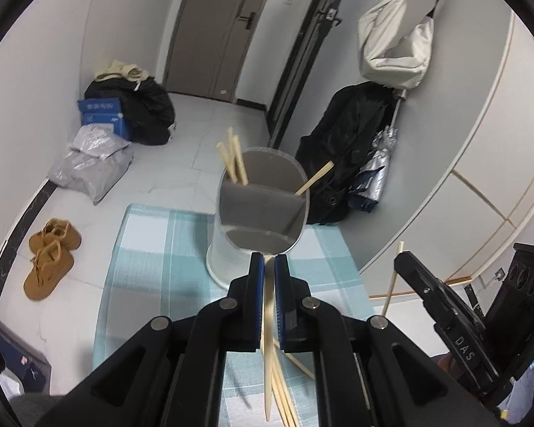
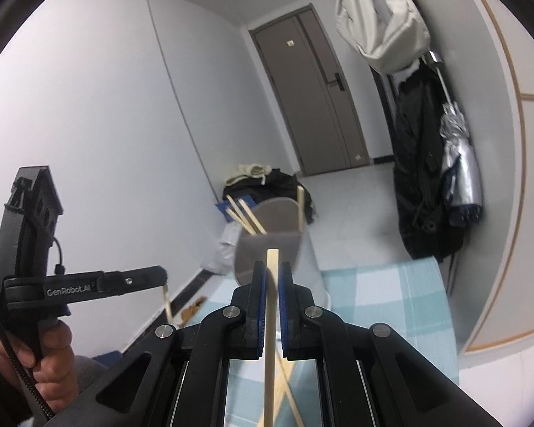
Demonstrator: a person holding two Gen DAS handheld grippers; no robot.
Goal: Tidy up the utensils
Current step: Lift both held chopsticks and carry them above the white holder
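Observation:
A translucent utensil holder (image 1: 263,210) with grey dividers stands at the far end of the teal checked tablecloth (image 1: 153,249). Several pale chopsticks (image 1: 233,160) lean in its left compartment and one (image 1: 315,178) in the right. My left gripper (image 1: 268,261) hovers just short of the holder, shut on a chopstick (image 1: 267,356) that hangs down. More chopsticks (image 1: 284,402) lie on the cloth below. My right gripper (image 2: 272,267) is shut on an upright chopstick (image 2: 270,320), with the holder (image 2: 270,249) right behind it. Each gripper also shows in the other's view: right gripper (image 1: 400,259), left gripper (image 2: 163,277).
A hand (image 2: 50,352) grips the left tool's handle. On the floor are tan shoes (image 1: 50,256), grey and blue bags (image 1: 92,163) and dark clothes by the door (image 1: 213,35). A black coat (image 1: 345,149), folded umbrella (image 1: 377,170) and white bag (image 1: 395,39) hang on the right wall.

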